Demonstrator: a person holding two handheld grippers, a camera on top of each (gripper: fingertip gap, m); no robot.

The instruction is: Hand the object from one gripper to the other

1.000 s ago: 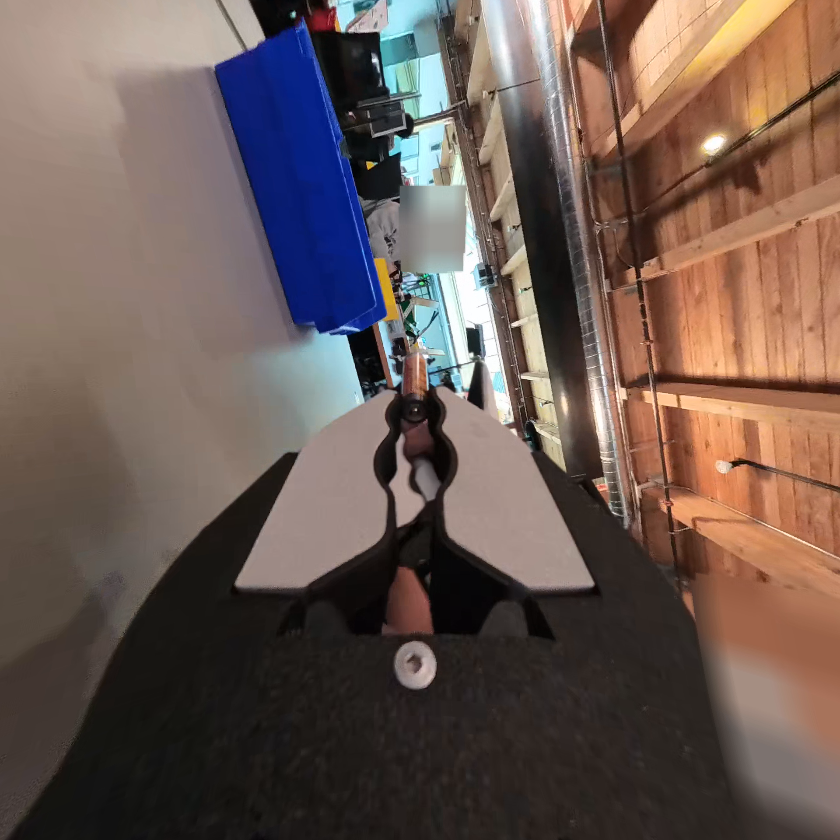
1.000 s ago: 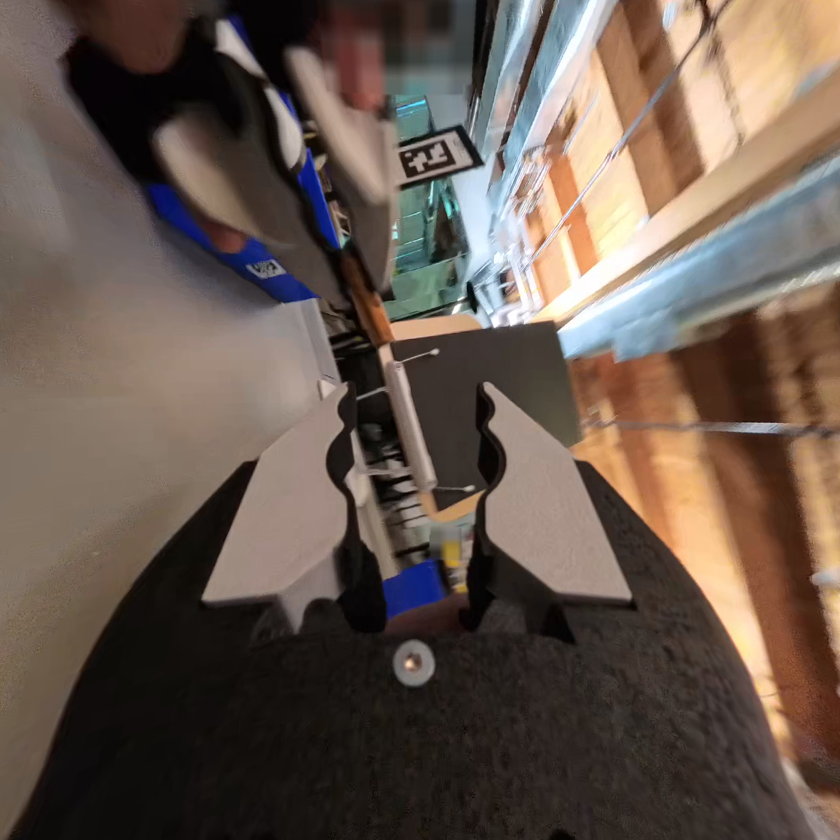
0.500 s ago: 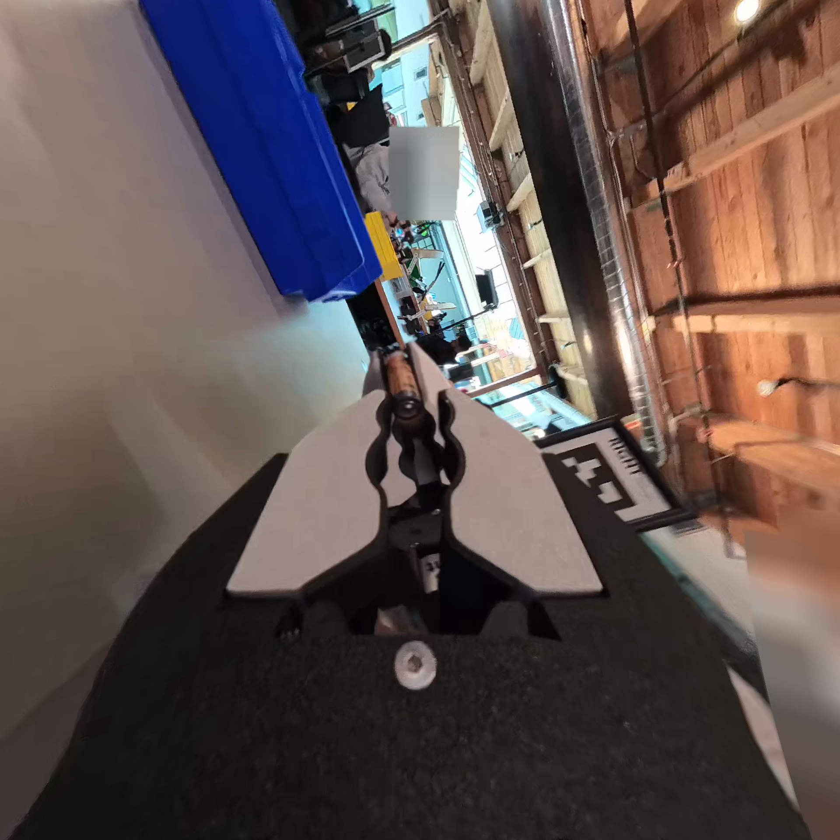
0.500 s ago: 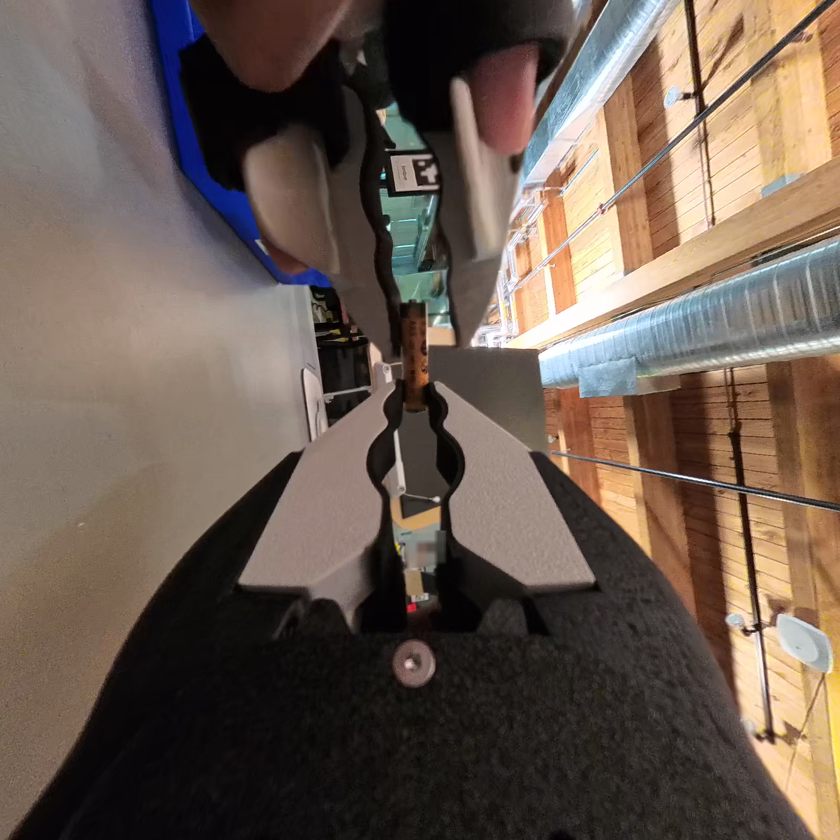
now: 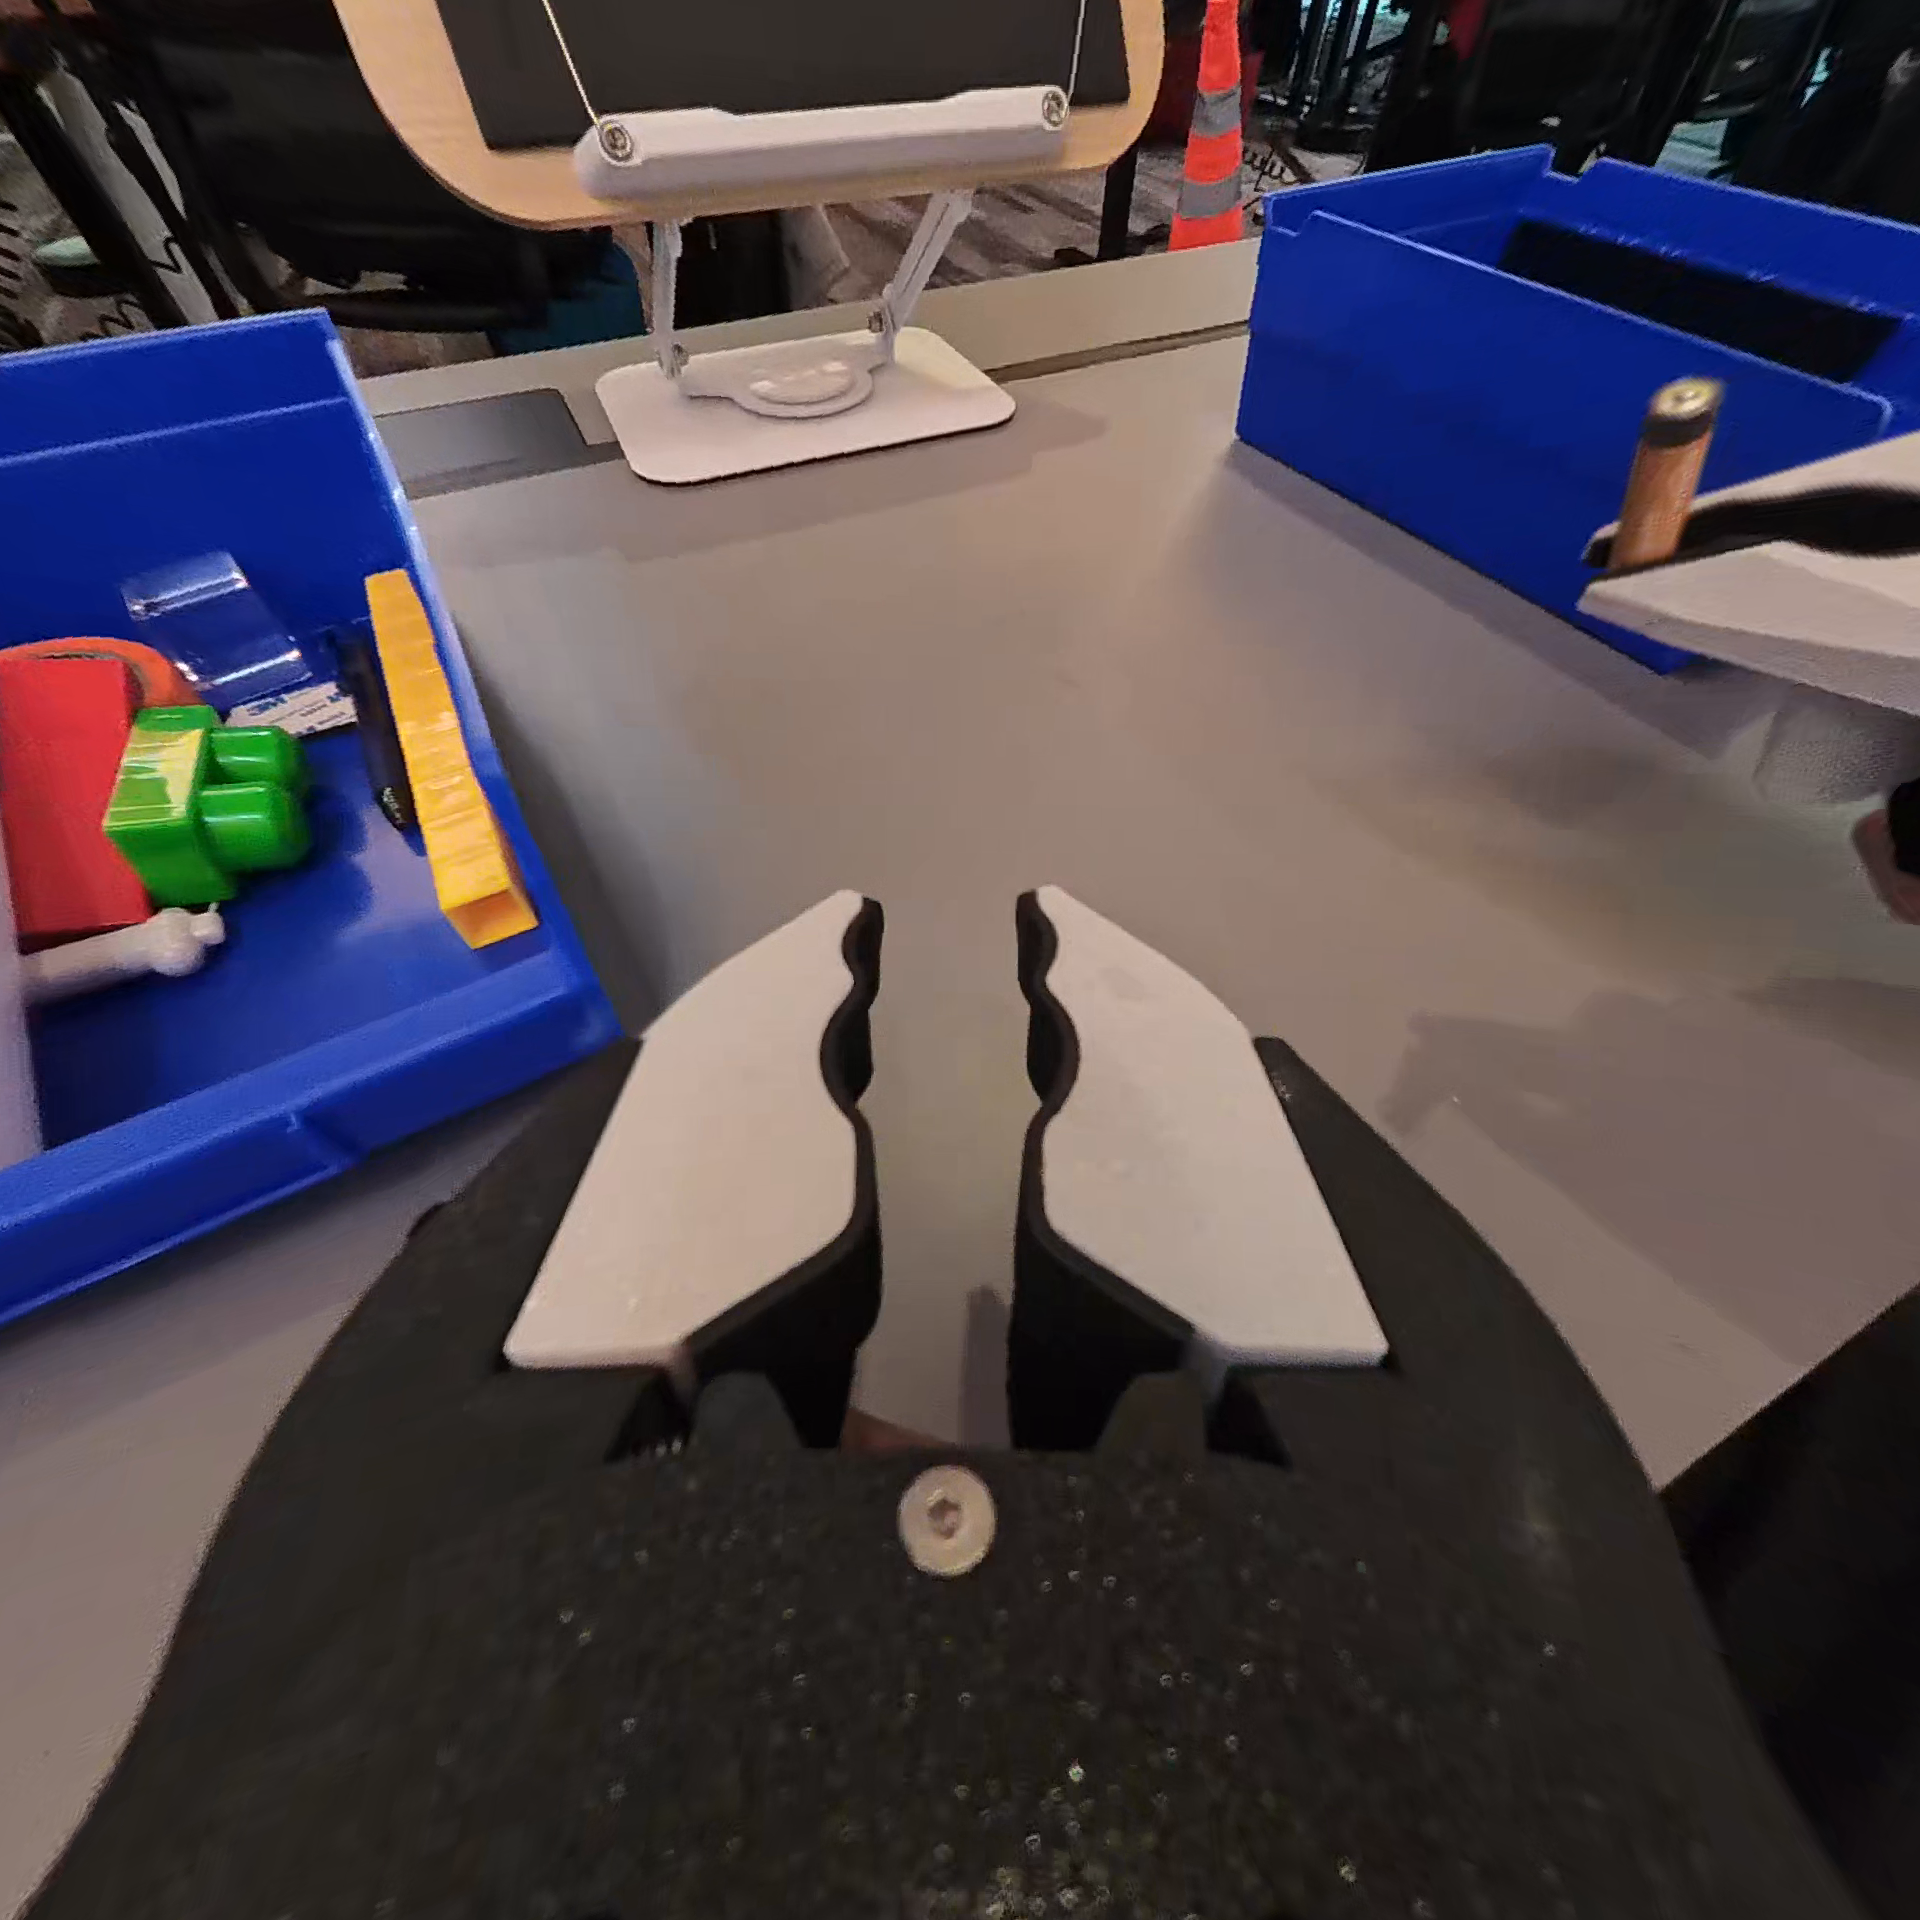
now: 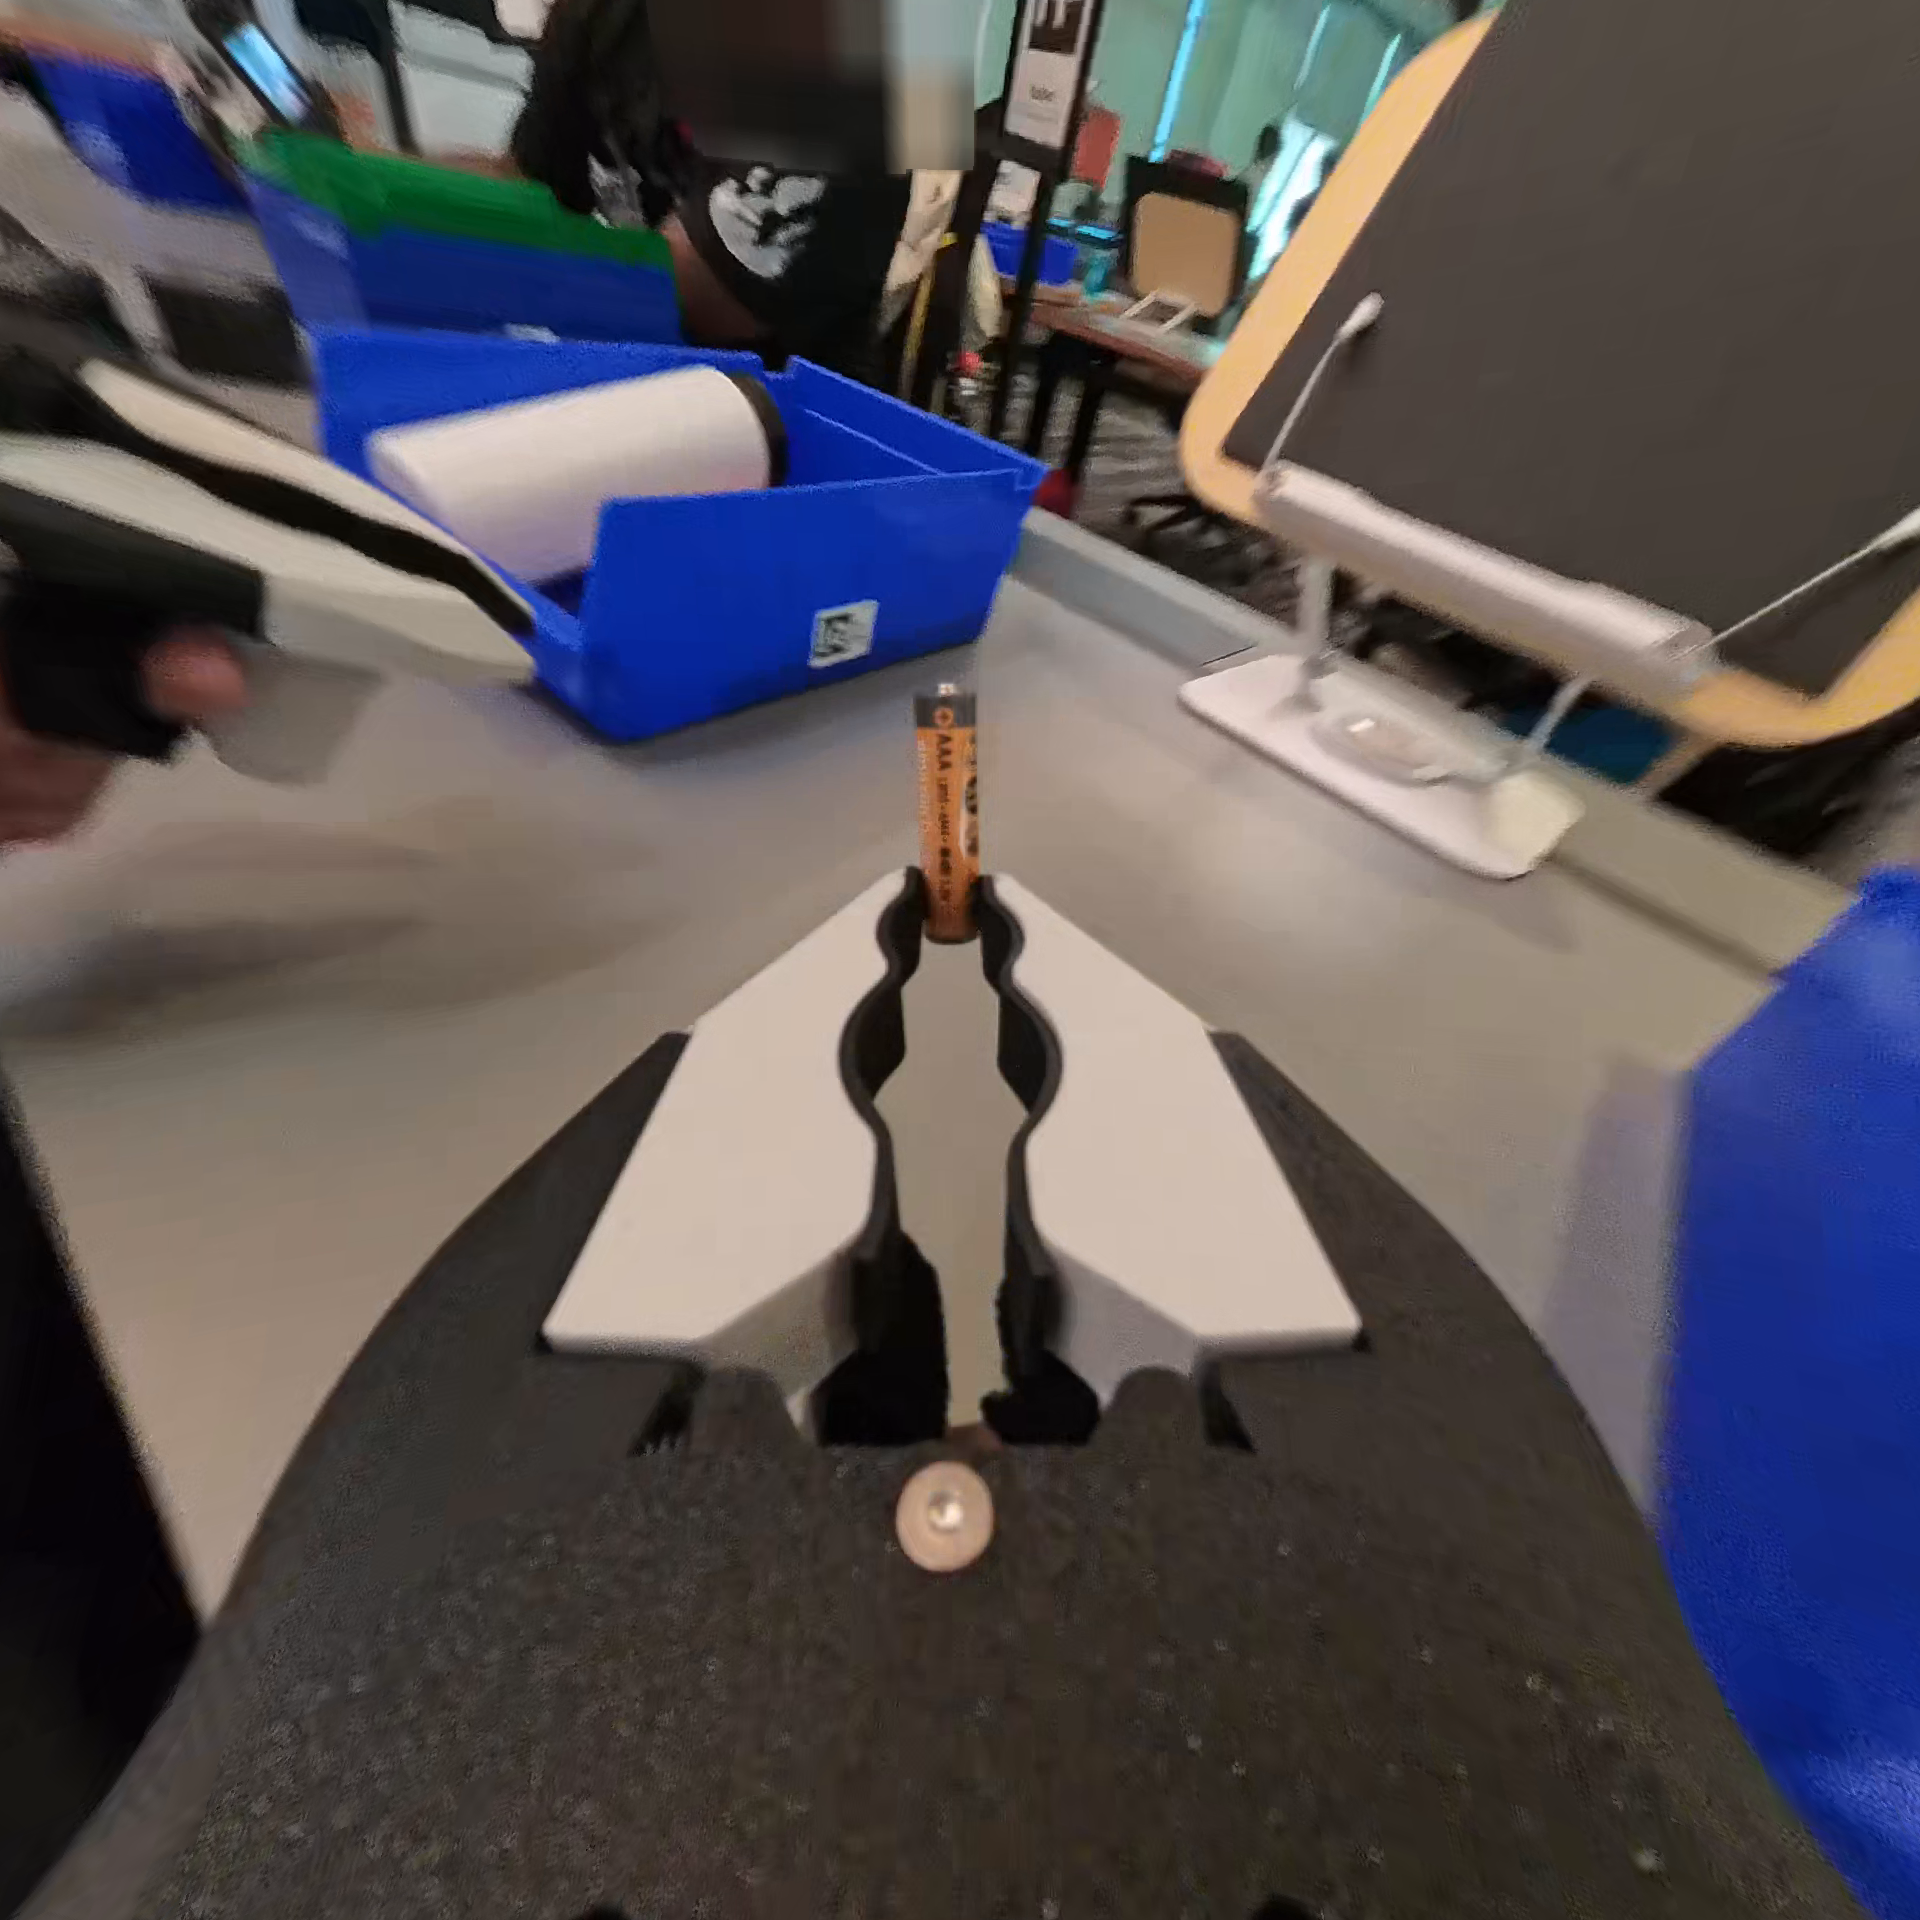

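Observation:
An orange and black battery stands upright, pinched at its lower end between the tips of my right gripper, above the grey table. In the left wrist view the same battery shows at the far right, held by the right gripper. My left gripper is open and empty, low over the grey table. It also shows at the left of the right wrist view, apart from the battery.
A blue bin on the left holds green, red and yellow blocks. Another blue bin stands at the right back. A tablet stand is at the table's far edge. In the right wrist view a blue bin holds a white roll. The left gripper's tips are roughly 15 cm from the right gripper's.
The battery has passed from my left gripper to my right one. The left gripper has opened and drawn away. Both grippers have turned from sideways to level over the table.

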